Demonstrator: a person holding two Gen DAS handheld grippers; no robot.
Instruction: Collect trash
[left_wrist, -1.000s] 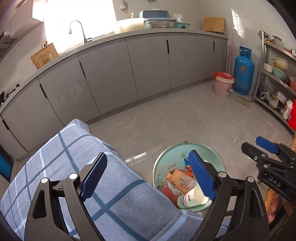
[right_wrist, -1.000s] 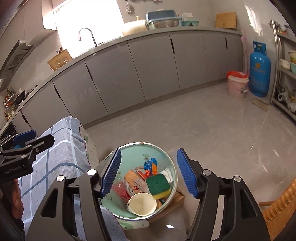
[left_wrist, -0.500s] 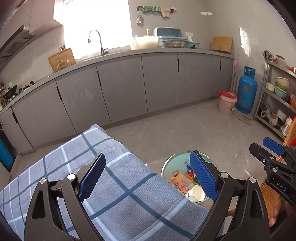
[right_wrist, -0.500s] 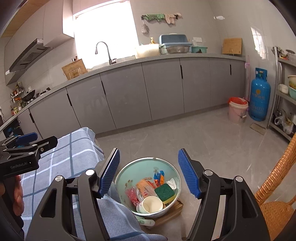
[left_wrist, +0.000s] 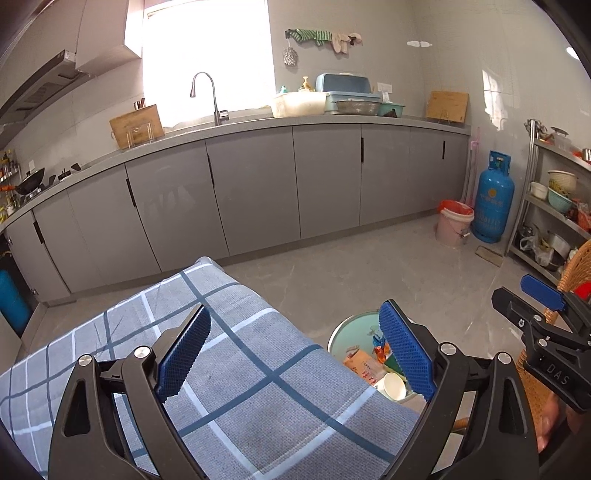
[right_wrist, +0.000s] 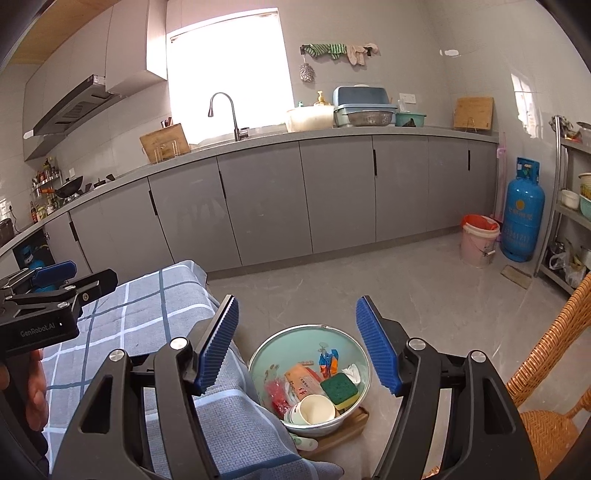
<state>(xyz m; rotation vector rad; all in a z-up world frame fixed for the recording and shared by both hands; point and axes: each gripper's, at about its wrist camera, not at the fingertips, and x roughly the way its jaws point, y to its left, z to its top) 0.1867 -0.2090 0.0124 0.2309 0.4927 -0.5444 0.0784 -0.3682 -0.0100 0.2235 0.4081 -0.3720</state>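
Left gripper (left_wrist: 291, 354) spread wide, nothing between the blue pads, held above the checked cloth (left_wrist: 207, 369) and short of its right-hand edge. Right gripper (right_wrist: 297, 347) likewise gaping and empty, poised over the basin (right_wrist: 266, 354) with both fingertips (right_wrist: 373, 343) well clear of the rim. Trash gathered inside that basin: paper cup (right_wrist: 314, 410) at the near side, green sponge (right_wrist: 339, 387) touching it on the right, orange packet (right_wrist: 304, 378) and red wrapper (right_wrist: 275, 393) toward the left, blue-orange wrapper (right_wrist: 328, 360) and white crumpled scrap (right_wrist: 352, 371) at the back. Basin seated on a wooden board (right_wrist: 343, 430) on the floor, just beside the cloth's hanging edge. Beyond it, bare tiled floor (right_wrist: 388, 288) running to the grey cabinets (right_wrist: 266, 203), plenty of room ahead and to the right until the pink bucket (right_wrist: 478, 240) and blue gas cylinder (right_wrist: 522, 214) by the far corner. Wicker chair (right_wrist: 546, 369) close at the right, hemming that side.

From the left wrist view, only part of the basin seen, its near half hidden behind the cloth and the right fingertip; cup visible, sponge mostly hidden. From the right wrist view, whole bowl open to sight, plus the board beneath. Each view catching the other gripper at its margin: right one at the far right of the left view, left one at the far left of the right view.
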